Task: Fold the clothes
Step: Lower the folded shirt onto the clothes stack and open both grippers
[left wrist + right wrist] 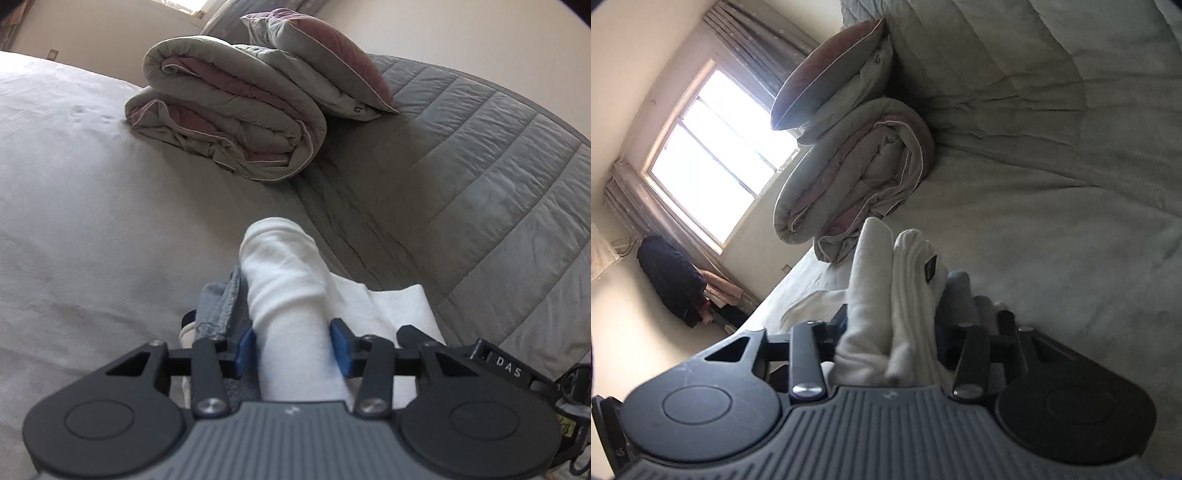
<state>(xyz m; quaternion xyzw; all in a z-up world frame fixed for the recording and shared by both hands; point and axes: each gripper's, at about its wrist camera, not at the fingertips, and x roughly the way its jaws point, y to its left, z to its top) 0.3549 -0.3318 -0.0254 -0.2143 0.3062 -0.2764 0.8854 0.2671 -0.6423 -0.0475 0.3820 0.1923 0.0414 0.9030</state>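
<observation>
**Q:** why are both of your tongs clamped on the same bundle? looks like overkill

**Me:** it's floppy stuff, that's why. My left tongs (293, 349) are pinched snug around a white sock (284, 280), blue pads (340, 349) pressing in from both sides, so the roll sticks out forward and doesn't unravel. My right tongs (890, 339) are closed on white fabric too, what looks like two layers side by side: a smoother white piece (866, 295) and a ribbed white sock (916, 280) with a little dark tag (930, 271). Can't tell for sure if it's one garment or two.

**Q:** and where's all that sitting?

**Me:** just above the bed (74, 203), near its edge. There's a gray cloth (221, 299) tucked right beside the sock under my left tongs, and a flat white cloth (399, 306) on the other side.

**Q:** the big lump at the back?

**Me:** folded comforter (229, 122) with a pillow (325, 59) leaning on it, well apart from my work. I'd guess the fold is mid-way; letting go carelessly could let it spring open.
</observation>
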